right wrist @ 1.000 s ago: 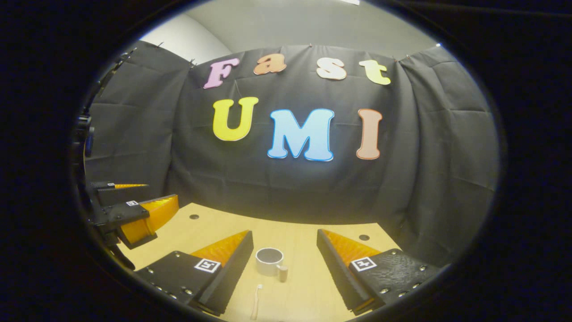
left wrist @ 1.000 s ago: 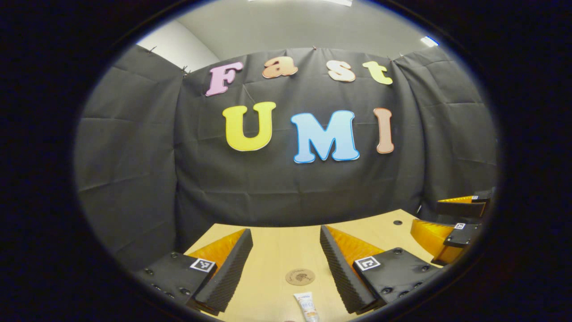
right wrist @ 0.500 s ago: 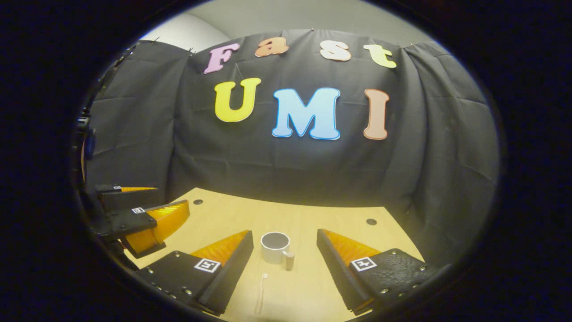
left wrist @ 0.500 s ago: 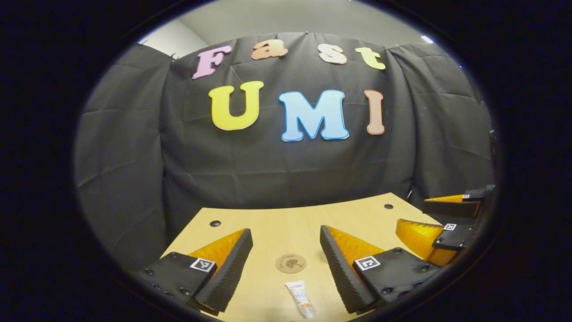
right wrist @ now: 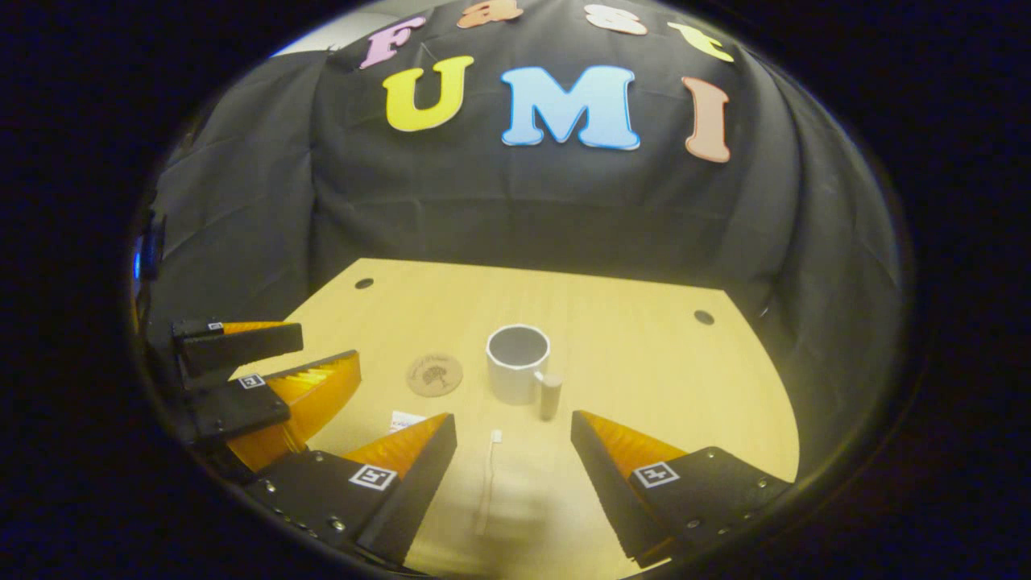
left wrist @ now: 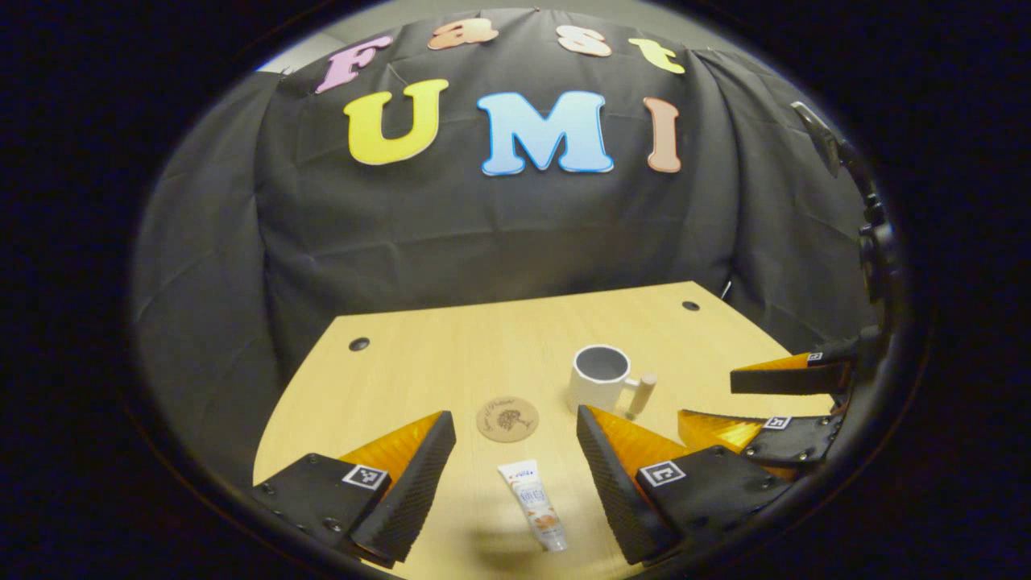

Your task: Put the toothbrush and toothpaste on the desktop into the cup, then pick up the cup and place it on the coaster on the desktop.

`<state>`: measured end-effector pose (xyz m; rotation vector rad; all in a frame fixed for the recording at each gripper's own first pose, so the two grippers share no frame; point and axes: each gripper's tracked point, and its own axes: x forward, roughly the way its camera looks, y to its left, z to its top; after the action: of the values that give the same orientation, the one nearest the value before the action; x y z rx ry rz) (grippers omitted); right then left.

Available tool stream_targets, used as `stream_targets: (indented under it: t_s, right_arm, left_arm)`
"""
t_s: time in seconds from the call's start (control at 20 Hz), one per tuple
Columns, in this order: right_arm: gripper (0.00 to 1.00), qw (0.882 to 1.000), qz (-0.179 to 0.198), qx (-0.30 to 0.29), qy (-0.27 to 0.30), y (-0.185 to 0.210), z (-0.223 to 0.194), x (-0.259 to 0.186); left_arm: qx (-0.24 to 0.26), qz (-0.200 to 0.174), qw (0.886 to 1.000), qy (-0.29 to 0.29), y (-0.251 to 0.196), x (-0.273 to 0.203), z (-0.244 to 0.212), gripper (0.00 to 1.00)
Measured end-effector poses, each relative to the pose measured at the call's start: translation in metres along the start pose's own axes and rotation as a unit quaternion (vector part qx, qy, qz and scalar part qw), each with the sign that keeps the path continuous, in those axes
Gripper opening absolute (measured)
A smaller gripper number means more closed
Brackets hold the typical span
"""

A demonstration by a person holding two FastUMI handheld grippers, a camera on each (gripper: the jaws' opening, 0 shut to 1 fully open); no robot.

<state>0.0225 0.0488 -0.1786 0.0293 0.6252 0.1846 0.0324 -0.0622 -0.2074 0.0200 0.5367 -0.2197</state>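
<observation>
Both grippers hang above the desktop [left wrist: 419,354] with jaws wide and empty, the left gripper [left wrist: 515,451] lined up over the toothpaste [left wrist: 533,504] and the right gripper [right wrist: 514,455] over the toothbrush [right wrist: 486,480], probably so each can take one item toward the empty cup [right wrist: 517,364] beside the coaster [right wrist: 435,374].

On the desktop [right wrist: 644,354] the cup [right wrist: 517,363] stands just right of the coaster [right wrist: 435,374] — apart, not touching. In the right gripper view the toothbrush [right wrist: 486,480] lies nearer than the cup; in the left gripper view the toothpaste [left wrist: 533,515] lies nearer than the coaster — both flat on the desktop.
</observation>
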Motion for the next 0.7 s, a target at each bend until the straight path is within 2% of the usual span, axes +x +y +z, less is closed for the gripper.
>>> stream_targets:
  t_s: [0.15, 0.2, 0.35, 0.55, 0.6, 0.7]
  right_arm:
    - [0.91, 0.998, 0.001, 0.010, 0.064, 0.000, -0.034, 0.020]
    - [0.91, 0.995, 0.002, 0.011, 0.098, 0.000, -0.049, 0.027]
    - [0.94, 0.988, 0.006, 0.016, 0.153, 0.003, -0.074, 0.042]
    - [0.94, 0.978, 0.008, 0.014, 0.207, 0.004, -0.087, 0.041]
    - [0.94, 0.975, 0.008, 0.011, 0.222, 0.003, -0.090, 0.042]
    - [0.94, 0.968, 0.006, 0.007, 0.249, 0.005, -0.103, 0.047]
  left_arm:
    - [-0.016, -0.012, 0.998, 0.064, -0.002, 0.022, -0.042, 0.98]
    - [-0.018, -0.016, 0.996, 0.089, -0.002, 0.026, -0.062, 0.96]
    - [-0.020, -0.018, 0.990, 0.141, 0.000, 0.036, -0.098, 0.99]
    - [-0.032, -0.002, 0.976, 0.213, 0.006, 0.051, -0.144, 0.97]
    - [-0.041, 0.000, 0.972, 0.229, 0.006, 0.055, -0.155, 1.00]
    - [-0.061, 0.003, 0.965, 0.254, 0.002, 0.063, -0.174, 0.99]
